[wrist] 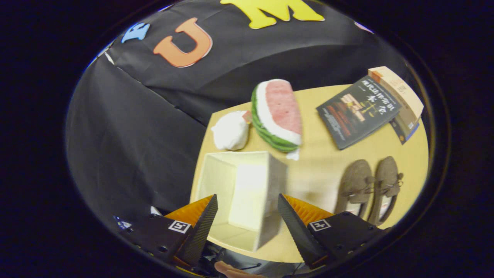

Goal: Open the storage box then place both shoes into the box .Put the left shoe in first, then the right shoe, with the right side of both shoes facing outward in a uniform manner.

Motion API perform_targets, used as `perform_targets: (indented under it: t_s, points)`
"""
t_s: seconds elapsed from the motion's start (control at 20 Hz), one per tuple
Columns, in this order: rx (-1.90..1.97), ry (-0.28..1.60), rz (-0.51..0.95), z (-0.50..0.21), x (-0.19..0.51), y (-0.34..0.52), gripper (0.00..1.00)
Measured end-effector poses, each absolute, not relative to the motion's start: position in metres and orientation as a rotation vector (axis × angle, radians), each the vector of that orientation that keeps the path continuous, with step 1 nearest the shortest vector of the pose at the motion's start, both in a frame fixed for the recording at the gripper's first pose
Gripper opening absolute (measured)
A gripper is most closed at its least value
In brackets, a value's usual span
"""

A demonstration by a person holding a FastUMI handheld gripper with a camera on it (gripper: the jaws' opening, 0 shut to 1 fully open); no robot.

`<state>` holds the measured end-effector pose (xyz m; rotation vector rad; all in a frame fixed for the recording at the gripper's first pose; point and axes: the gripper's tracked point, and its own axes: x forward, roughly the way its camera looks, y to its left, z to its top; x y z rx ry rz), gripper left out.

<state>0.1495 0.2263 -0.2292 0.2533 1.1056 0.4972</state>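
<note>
Storage box (pixel 241 195): cream fabric, open at the top, interior bare, standing on the near corner of the tan table (pixel 320 162), directly ahead of and between the fingers. Lid or flap not distinguishable; opening step judged complete, since the cavity lies exposed. Gripper (pixel 247 227): released, fingers spread wide with the box showing in the gap, nothing held, no contact with the box apparent. Pair of brown shoes (pixel 370 189): side by side on the table, well apart from the box on its right, beyond the right finger; laces visible on the uppers; heel ends partly hidden behind the gripper body. Which of the two counts as the left shoe: cannot tell with certainty from this angle. Beyond the box: white plush item (pixel 231 131) just beside a plush watermelon slice (pixel 278 116), both near the far table edge. Further right: dark book (pixel 357 112) lying flat, overlapping a tan box (pixel 401 96) at the far corner. Step in hand, as judged: transition from the opened box to pickup of the first shoe. Next move calls for: swing toward the pair, identification of the left shoe, a grasp across its upper or collar with both fingers, then carriage to the box and insertion with the right side facing outward. Risk, as judged: disturbing the neighbouring shoe, given the close spacing of the pair.
</note>
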Motion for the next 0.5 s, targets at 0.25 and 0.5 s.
perform_targets:
  t_s: [0.25,0.5]
  points:
    - [0.233,1.171,0.327,-0.285,0.171,0.133,0.94]
    - [0.198,1.255,0.239,-0.340,0.165,0.075,0.90]
